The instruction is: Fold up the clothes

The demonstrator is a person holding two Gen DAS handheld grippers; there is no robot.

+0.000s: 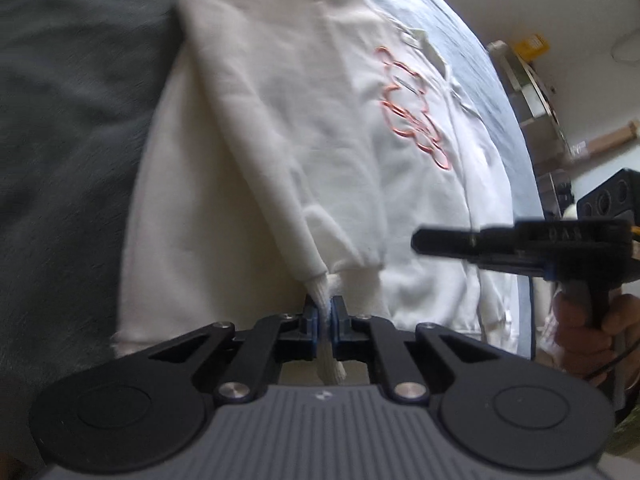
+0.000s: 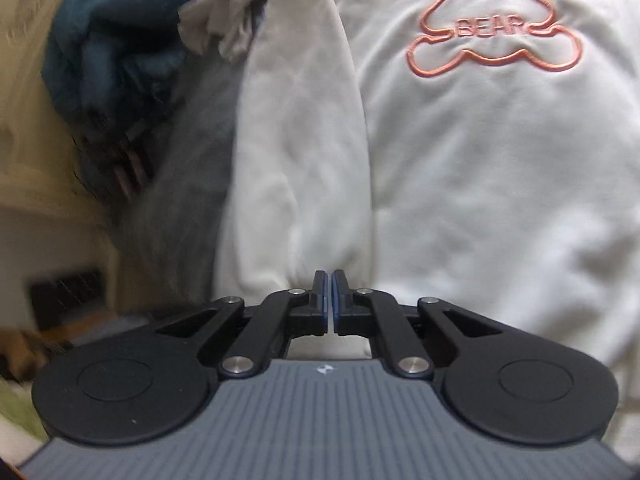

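My left gripper (image 1: 329,312) is clamped on the ribbed cuff (image 1: 326,288) of the white sweatshirt (image 1: 280,140), whose sleeve lies folded across its body. My right gripper (image 2: 330,286) has its jaws pressed together at the sweatshirt's lower edge; whether cloth is pinched there I cannot tell. The sweatshirt lies flat, bear outline (image 2: 494,28) up, on grey bedding (image 1: 68,120), with a blue garment (image 2: 112,40) heaped beyond.

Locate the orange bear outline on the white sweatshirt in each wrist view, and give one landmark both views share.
Left wrist view: the orange bear outline sits upper right of centre, seen slantwise and foreshortened.
Right wrist view: the outline is at the top right, seen head-on, with BEAR stitched across it.
Shared landmark: the folded-in sleeve of the white sweatshirt, left of the bear in both.
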